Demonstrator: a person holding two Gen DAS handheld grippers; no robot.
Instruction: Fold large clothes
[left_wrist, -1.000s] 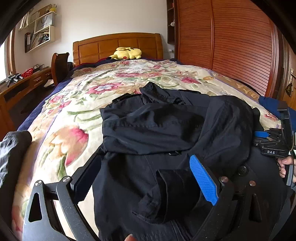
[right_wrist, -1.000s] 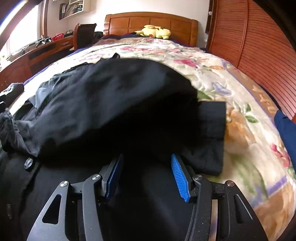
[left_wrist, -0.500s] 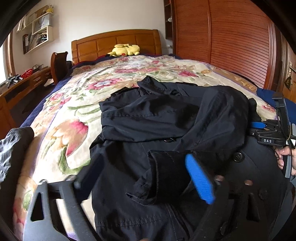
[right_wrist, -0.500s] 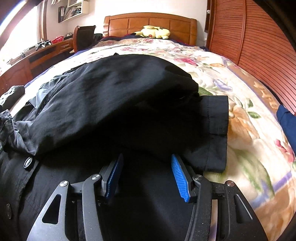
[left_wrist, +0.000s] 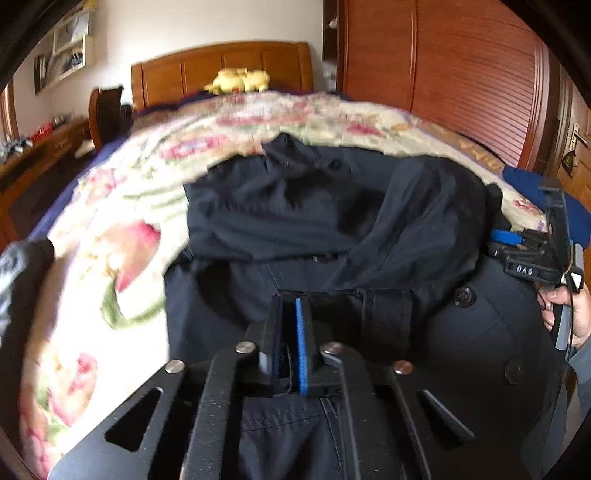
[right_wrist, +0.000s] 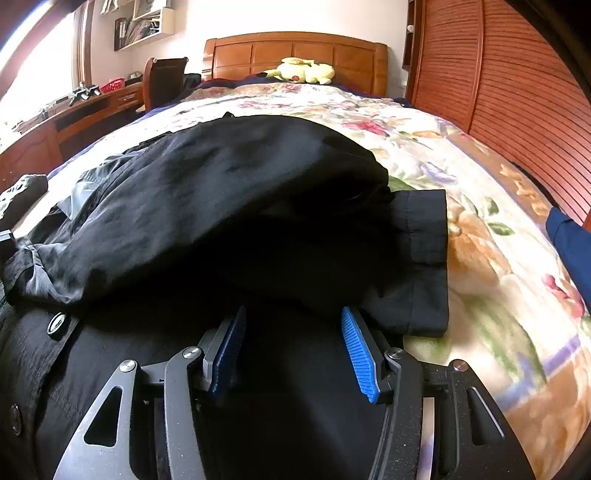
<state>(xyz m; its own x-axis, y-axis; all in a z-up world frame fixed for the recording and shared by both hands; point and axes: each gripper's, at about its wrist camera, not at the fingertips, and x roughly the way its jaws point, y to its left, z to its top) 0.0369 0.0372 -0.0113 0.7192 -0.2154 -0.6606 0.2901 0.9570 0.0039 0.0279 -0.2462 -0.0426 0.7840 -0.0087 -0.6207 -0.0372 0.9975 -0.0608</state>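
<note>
Risk first: my left gripper (left_wrist: 291, 325) has just been closing, and its jaws now pinch only a thin fold of the black coat's cuff (left_wrist: 332, 306), so the fabric could slide free when I lift. The black coat (right_wrist: 229, 192) lies bunched on the floral bedspread (right_wrist: 491, 266). My right gripper (right_wrist: 293, 350) stands spread over the coat's near right part, pinching nothing.
</note>
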